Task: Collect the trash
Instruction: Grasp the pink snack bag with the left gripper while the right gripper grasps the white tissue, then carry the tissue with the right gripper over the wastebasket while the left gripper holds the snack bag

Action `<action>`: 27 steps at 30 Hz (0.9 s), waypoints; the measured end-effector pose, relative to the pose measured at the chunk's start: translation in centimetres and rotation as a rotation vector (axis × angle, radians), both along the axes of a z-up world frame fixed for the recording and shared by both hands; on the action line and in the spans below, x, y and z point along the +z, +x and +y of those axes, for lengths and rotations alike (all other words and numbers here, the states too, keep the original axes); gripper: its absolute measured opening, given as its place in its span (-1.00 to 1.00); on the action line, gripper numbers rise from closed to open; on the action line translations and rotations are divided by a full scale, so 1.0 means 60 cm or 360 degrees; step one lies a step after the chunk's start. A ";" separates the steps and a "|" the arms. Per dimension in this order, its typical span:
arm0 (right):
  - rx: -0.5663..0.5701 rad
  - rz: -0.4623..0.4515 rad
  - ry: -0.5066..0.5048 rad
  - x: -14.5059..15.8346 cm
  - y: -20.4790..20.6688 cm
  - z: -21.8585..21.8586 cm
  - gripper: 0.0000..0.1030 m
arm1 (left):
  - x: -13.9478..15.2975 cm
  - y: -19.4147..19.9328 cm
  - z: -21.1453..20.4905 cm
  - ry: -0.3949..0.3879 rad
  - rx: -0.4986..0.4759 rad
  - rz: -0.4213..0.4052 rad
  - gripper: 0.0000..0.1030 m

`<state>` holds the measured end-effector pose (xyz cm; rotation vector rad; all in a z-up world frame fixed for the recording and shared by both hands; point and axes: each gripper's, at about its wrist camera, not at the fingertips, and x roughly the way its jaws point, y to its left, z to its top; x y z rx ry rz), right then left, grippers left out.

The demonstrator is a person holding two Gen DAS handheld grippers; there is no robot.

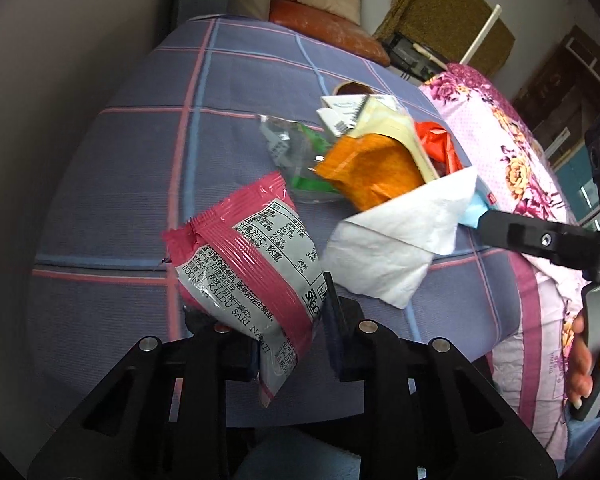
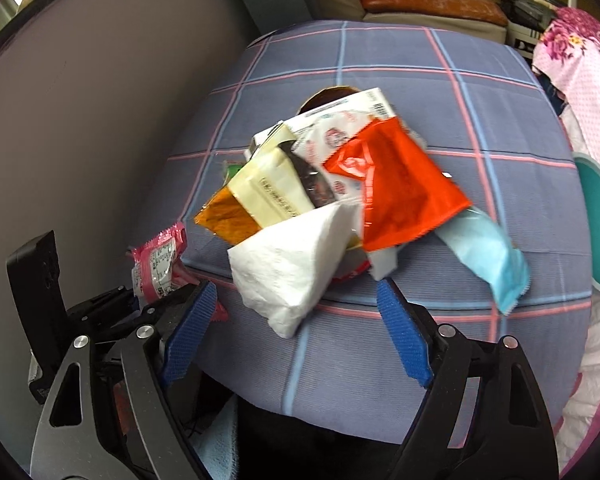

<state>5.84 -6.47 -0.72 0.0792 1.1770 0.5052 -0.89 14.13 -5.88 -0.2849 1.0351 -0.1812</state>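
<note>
Two tools: both in view over a bed (image 2: 380,360) with a plaid blue sheet
Left tool (image 1: 288,328): closed on the pink snack packet (image 1: 244,256), packet lifted off the sheet, crumpled
Right tool (image 2: 296,312): spread wide, nothing between its blue pads (image 2: 404,336), just in front of the trash pile
Trash pile: mid-bed, heaped; white tissue (image 2: 288,264) at the near edge, orange-red wrapper (image 2: 396,188) on top, cream box (image 2: 268,188), orange foil bag (image 1: 368,168), light blue wrapper (image 2: 488,256) trailing right
Green-clear wrapper (image 1: 296,156): flat on sheet, left of pile
Floral quilt (image 1: 512,168): right side of bed
Cushions (image 1: 328,28): far end
</note>
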 end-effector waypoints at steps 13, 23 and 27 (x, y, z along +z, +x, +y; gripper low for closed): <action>0.0076 0.0056 -0.0109 -0.056 0.008 0.037 -0.81 | -0.027 0.004 0.009 0.0015 0.0019 0.0053 -0.27; 0.0096 0.0004 -0.0090 -0.019 -0.017 -0.018 -0.92 | 0.006 -0.008 0.003 0.0073 0.0036 -0.0020 -0.60; 0.0025 -0.0039 -0.0064 0.001 -0.015 -0.055 -0.92 | 0.031 -0.014 0.003 0.0046 0.0034 -0.0065 -0.60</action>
